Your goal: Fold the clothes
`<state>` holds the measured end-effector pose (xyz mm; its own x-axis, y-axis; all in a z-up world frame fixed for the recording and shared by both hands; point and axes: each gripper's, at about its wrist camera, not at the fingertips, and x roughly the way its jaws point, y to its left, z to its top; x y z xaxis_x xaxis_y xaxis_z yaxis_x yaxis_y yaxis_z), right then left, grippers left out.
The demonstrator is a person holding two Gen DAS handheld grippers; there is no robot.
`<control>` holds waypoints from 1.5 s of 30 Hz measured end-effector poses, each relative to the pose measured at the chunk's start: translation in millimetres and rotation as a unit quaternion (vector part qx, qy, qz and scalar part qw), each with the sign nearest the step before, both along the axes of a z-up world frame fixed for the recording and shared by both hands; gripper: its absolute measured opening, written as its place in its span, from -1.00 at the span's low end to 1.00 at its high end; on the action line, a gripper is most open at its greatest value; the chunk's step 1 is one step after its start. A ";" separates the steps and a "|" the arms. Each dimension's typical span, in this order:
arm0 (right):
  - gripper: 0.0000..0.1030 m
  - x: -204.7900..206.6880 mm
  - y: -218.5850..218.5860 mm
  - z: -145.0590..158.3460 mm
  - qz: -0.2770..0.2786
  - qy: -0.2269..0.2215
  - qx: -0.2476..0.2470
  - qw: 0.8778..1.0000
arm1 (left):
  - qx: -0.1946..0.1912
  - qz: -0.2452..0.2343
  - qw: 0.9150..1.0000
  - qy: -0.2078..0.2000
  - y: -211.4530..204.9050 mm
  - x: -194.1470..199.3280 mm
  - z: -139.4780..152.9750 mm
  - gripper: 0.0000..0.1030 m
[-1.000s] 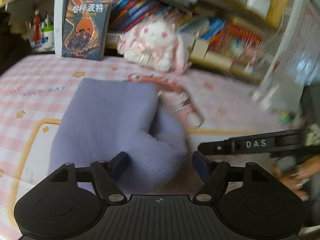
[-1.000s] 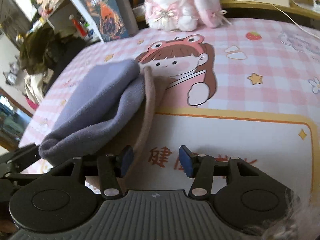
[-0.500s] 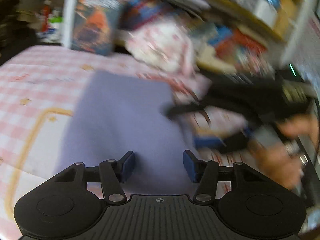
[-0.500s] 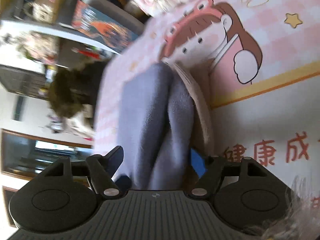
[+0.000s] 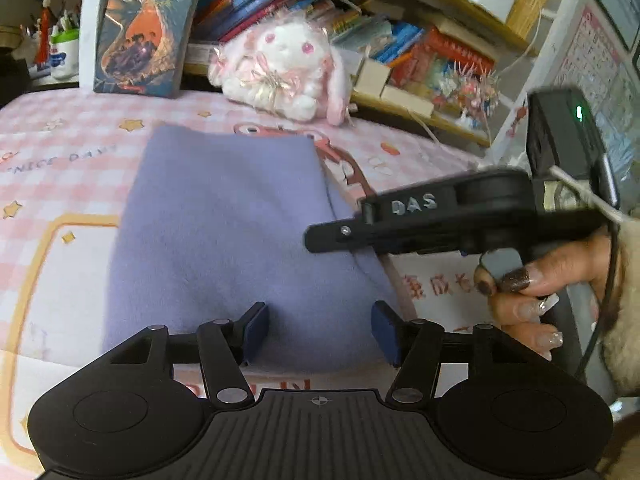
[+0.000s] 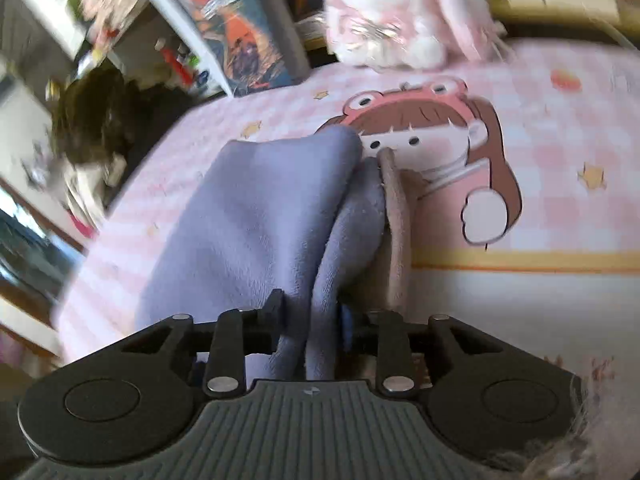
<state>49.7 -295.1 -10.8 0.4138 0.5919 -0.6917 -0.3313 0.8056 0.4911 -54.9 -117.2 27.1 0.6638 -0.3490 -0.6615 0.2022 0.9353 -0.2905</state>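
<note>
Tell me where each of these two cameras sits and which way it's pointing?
Left wrist: sits on the left gripper, open over the folded purple garment, facing the bookshelf; the right gripper and the hand holding it show.
Right wrist: sits on the right gripper, shut on the garment's edge, looking across the pink bedsheet.
Both share the garment, plush bunny and book.

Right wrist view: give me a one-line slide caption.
Right hand-held gripper shut on an edge fold of the lavender fleece garment over the pink cartoon mat.

Lavender fleece garment (image 5: 224,232) folded, lying on pink checked mat; right edge bunched, lifted.
</note>
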 end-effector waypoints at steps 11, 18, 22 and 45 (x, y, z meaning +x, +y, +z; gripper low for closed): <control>-0.67 -9.9 -2.9 16.9 0.011 -0.041 0.012 0.999 | 0.018 0.077 0.997 -0.005 47.6 15.7 -3.5 0.11; -0.60 -14.3 16.4 6.0 0.007 -0.057 -0.072 0.996 | 0.026 0.075 0.997 -0.014 44.1 9.8 -5.2 0.13; -0.54 -13.0 15.1 7.0 0.012 -0.063 -0.072 0.995 | 0.028 0.088 0.995 -0.021 43.2 5.4 -0.9 0.13; 0.30 -41.6 -25.8 29.6 0.013 -0.067 -0.073 0.995 | 0.040 0.168 0.984 -0.041 15.6 -12.9 15.8 0.61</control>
<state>8.1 -321.0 18.8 0.4934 0.5015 -0.7107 -0.4080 0.8550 0.3201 -67.8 -101.6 42.8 0.7847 -0.0495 -0.6179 -0.1025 0.9727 -0.2081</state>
